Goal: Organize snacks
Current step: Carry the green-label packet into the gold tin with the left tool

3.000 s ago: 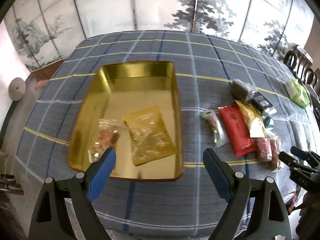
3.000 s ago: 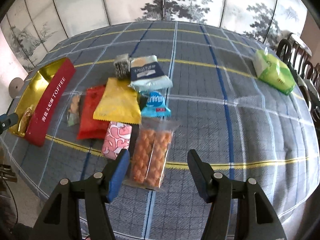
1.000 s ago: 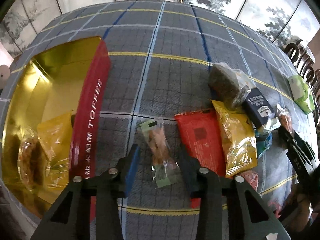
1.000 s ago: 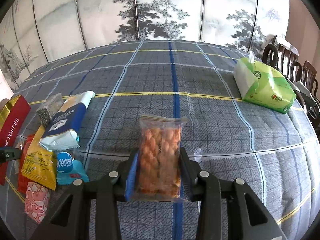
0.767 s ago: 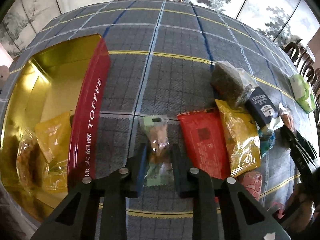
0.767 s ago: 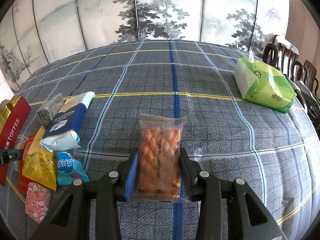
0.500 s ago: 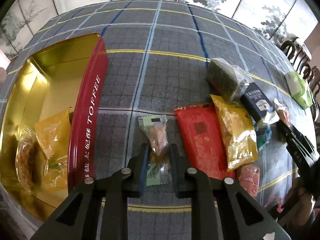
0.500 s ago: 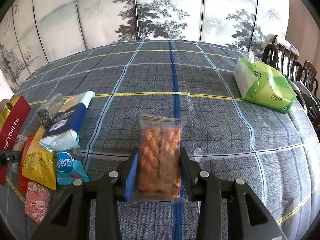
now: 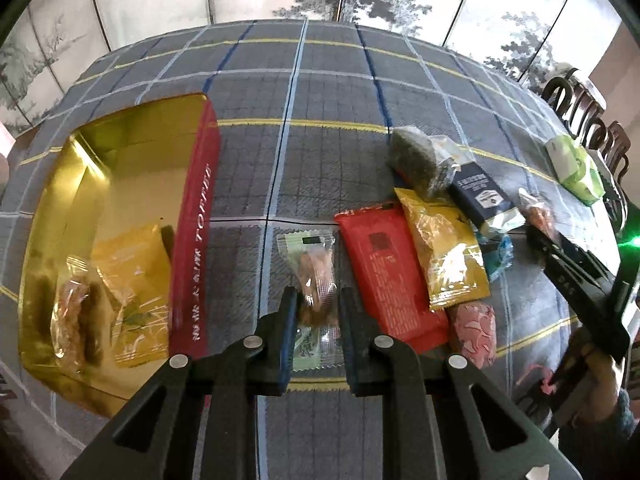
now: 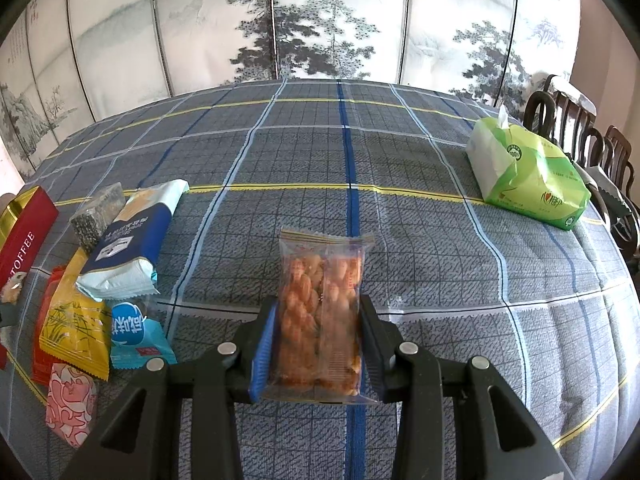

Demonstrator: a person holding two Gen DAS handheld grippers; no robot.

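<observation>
Behind the counter (image 10: 400, 168), covered with grey-blue checked cloth, stands a painted folding screen (image 10: 332, 20). Left tongs (image 9: 316, 312) pinch a small clear packet with green ends (image 9: 314, 276) right of the gold tin (image 9: 120, 160). Right tongs (image 10: 318, 344) pinch a clear packet of orange twisted biscuits (image 10: 320, 312) above the cloth.

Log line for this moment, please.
left tool: shut on clear-wrapped snack | right tool: shut on twist-snack pack | toffee tin: two packs inside

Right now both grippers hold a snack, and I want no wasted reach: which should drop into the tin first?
Left gripper: its packet hangs beside the tin, nearer than the right gripper.
</observation>
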